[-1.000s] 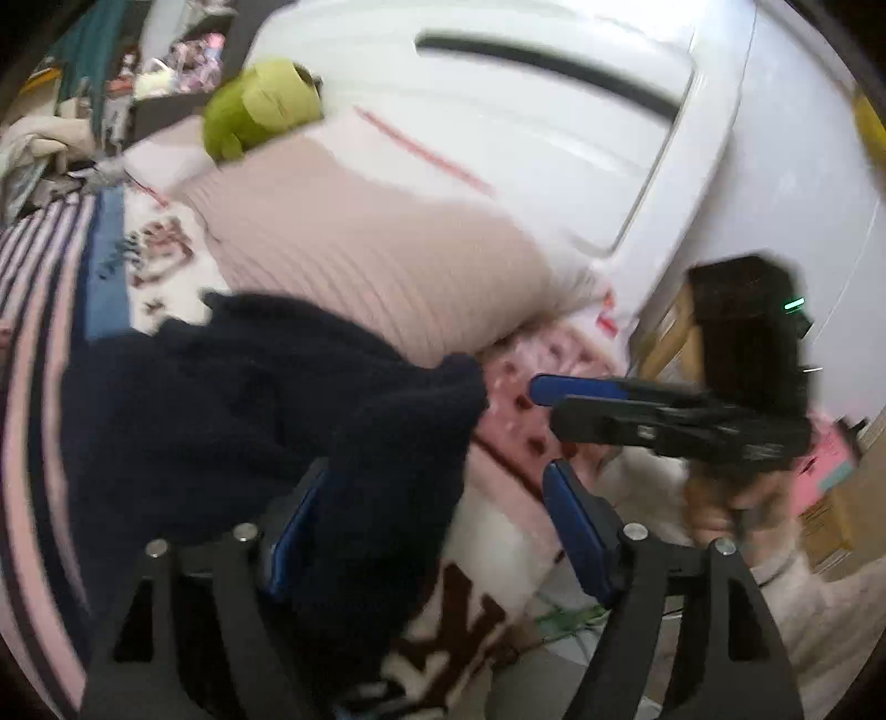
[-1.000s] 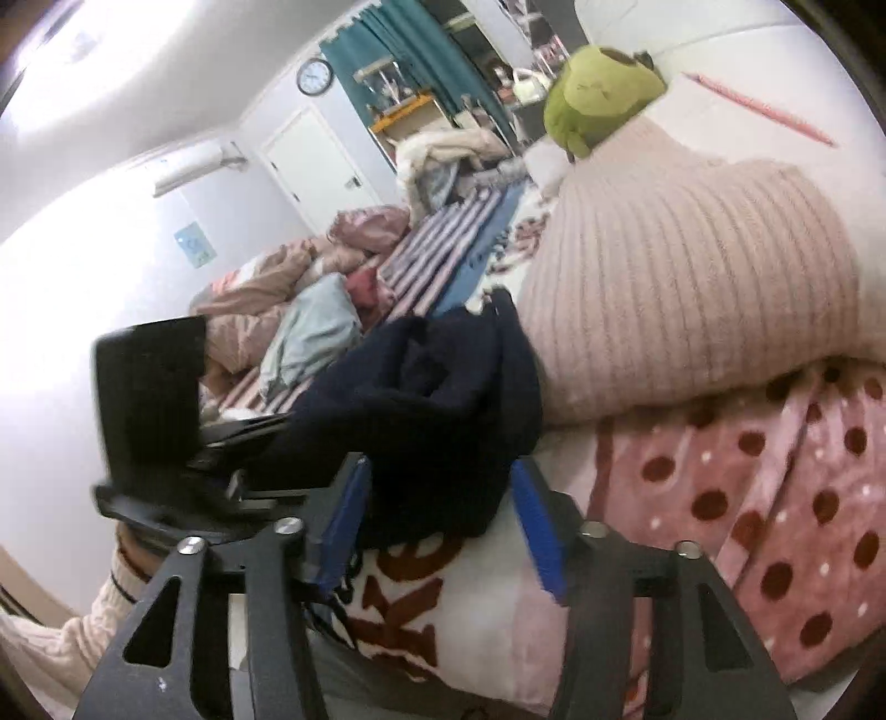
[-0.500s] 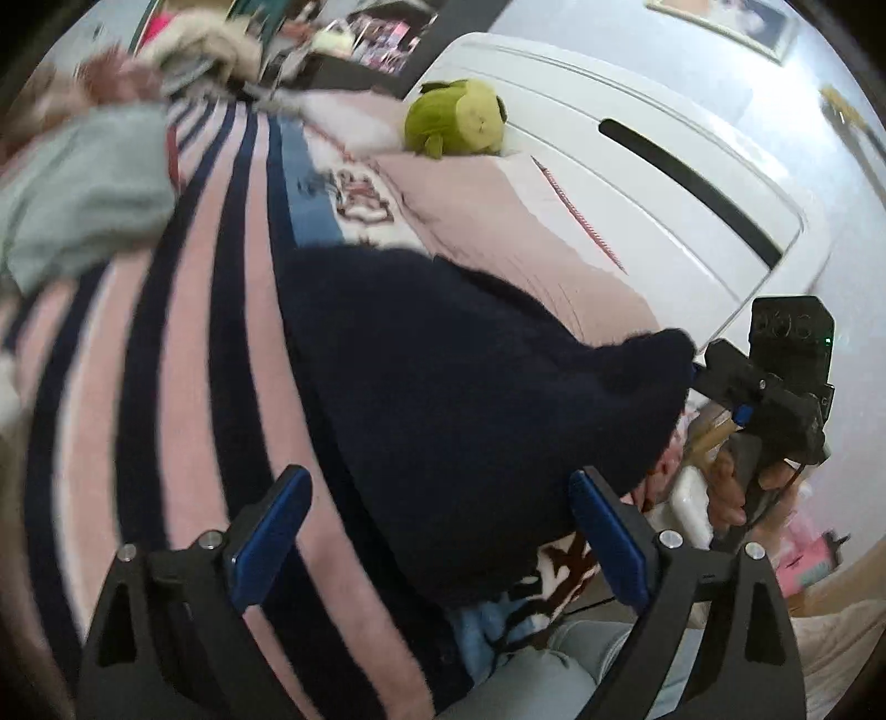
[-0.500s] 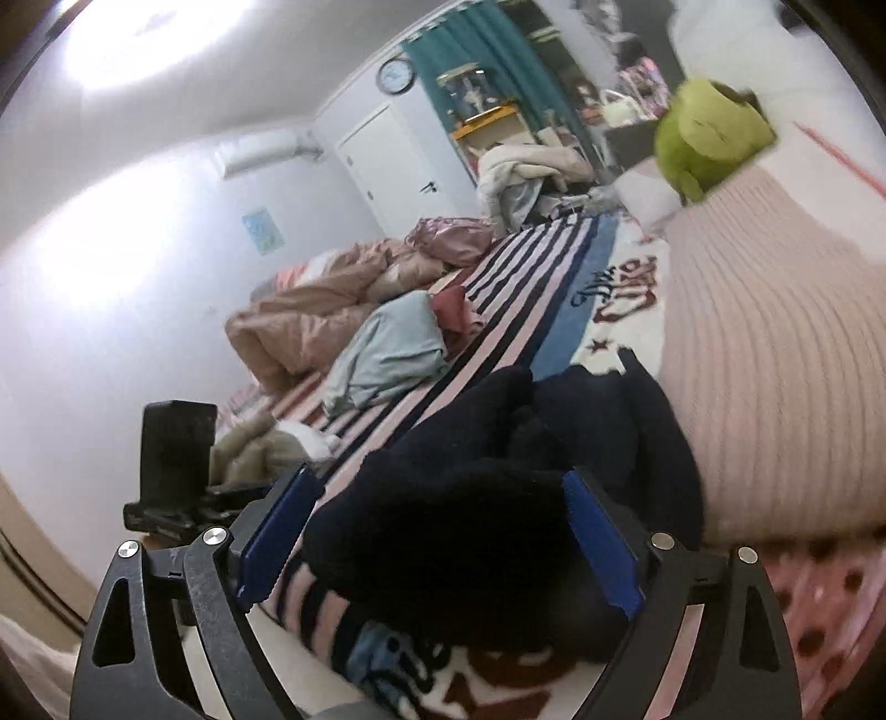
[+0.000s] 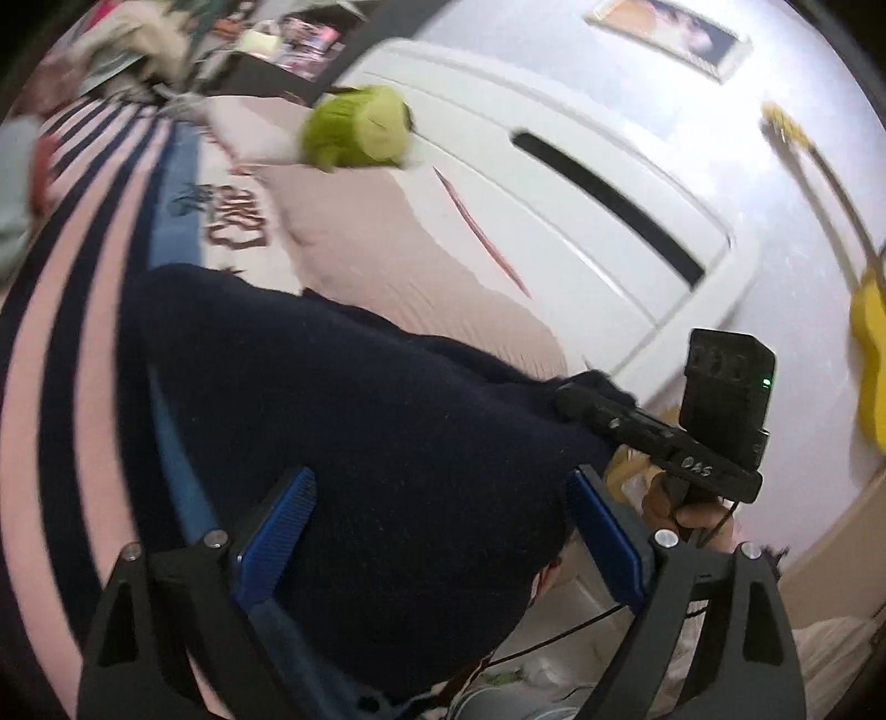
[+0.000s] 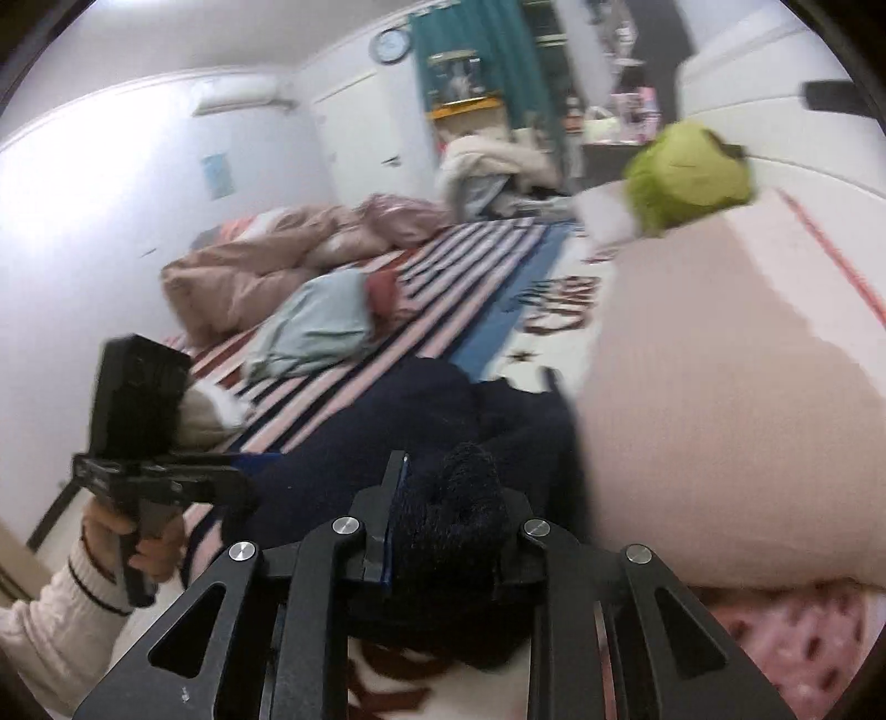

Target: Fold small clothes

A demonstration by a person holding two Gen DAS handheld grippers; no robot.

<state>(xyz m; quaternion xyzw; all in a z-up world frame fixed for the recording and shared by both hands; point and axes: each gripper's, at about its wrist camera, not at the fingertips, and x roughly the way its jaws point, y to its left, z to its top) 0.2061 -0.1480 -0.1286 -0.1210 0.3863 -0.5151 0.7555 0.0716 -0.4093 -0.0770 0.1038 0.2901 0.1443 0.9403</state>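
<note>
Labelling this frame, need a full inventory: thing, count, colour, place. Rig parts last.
navy garment: 1, dark navy knit, on the bed at its near edge, one corner pinched
striped blanket: 1, pink, white and navy, covering the bed
pink pillow: 1, pale pink ribbed, by the headboard
green plush: 1, green, on top of the pillow end
headboard: 1, white with a dark slot, behind the pillow
grey-blue cloth: 1, crumpled, on the stripes further back
pink duvet: 1, dusty pink, bunched at the far side
wall clock: 1, white face, high on the far wall
left gripper: 1, black with blue pads, open, the garment between its fingers
right gripper: 1, black, shut on a garment corner
</note>
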